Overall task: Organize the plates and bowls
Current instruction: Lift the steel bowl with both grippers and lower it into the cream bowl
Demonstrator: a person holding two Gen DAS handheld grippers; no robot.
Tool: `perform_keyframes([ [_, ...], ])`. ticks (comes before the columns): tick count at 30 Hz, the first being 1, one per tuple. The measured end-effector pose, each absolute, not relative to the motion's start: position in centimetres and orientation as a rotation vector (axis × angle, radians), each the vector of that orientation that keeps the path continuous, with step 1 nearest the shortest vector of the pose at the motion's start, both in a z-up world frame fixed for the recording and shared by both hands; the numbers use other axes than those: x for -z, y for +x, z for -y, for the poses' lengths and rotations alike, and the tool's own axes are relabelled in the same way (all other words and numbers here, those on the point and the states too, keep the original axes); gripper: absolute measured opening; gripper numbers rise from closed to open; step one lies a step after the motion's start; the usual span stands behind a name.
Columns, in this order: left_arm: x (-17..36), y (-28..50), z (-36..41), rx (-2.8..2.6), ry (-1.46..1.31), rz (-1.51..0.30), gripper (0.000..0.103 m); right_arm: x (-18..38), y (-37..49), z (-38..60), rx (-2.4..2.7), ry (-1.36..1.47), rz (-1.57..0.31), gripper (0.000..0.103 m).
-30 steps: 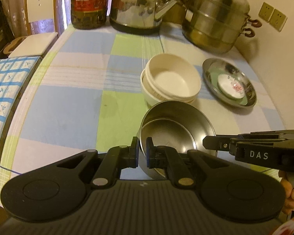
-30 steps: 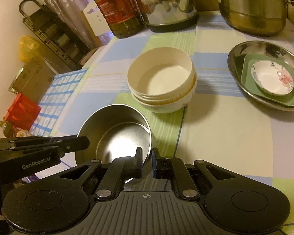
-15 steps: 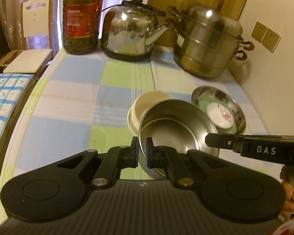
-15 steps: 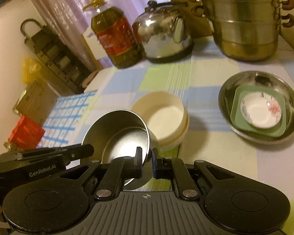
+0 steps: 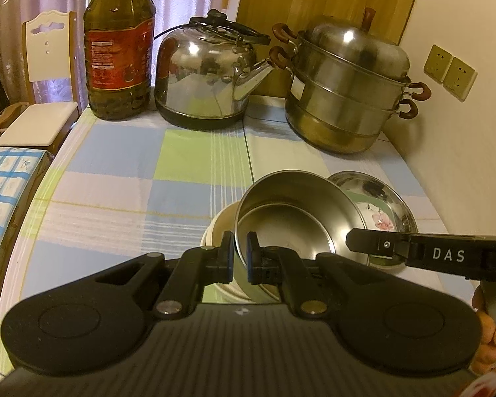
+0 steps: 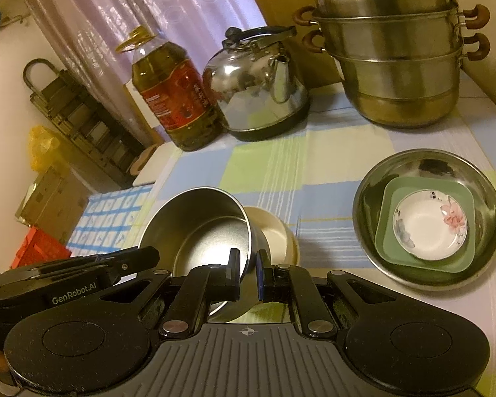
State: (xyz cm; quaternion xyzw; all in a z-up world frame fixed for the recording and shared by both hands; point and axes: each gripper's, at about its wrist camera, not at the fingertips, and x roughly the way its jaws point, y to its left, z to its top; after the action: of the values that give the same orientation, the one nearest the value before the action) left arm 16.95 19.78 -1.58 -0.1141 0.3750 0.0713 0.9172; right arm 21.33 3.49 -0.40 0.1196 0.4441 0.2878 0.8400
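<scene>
the step in hand is the carrying of the steel bowl (image 5: 301, 218) toward the cream bowls (image 6: 276, 231), to be nested on them. the left hand-held gripper (image 5: 238, 258) is clenched on the near-left part of the bowl's rim, one pad inside the wall and one outside; the right hand-held gripper (image 6: 248, 271) is clenched likewise on the opposite side of the rim. the bowl hangs between the two, clear of the counter (image 5: 188, 155), tilted a little, and it overlaps the cream bowls in both views; whether it touches them cannot be told.

the next move, as judged, calls for levelling the bowl, centring it over the cream bowls, lowering it until it seats, and only then letting both grips go. an uneven lowering could tip the stack.

materials and shapes: the steel bowl is round, thin-walled and brushed inside, with a flat floor. the cream bowls are matt, round and thick-rimmed, probably plastic or ceramic. to the right sits a wide, shallow steel dish (image 6: 479, 178) with a polished, mirror-like wall; in it lies a green square plate (image 6: 393, 241) with rounded corners, and on that a small white saucer (image 6: 426, 231) with a glossy glaze and a pink flower. the counter wears a smooth checked cloth in blue, green and pale pink.
</scene>
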Motion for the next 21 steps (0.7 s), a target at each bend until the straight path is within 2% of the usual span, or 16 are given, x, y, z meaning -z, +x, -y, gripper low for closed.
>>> perform_keyframes([
  [21, 4.1, 20.3, -21.1, -0.167, -0.246, -0.808, 0.006, 3.2, 24.4, -4.5, -0.584, 0.256, -0.969, 0.009],
])
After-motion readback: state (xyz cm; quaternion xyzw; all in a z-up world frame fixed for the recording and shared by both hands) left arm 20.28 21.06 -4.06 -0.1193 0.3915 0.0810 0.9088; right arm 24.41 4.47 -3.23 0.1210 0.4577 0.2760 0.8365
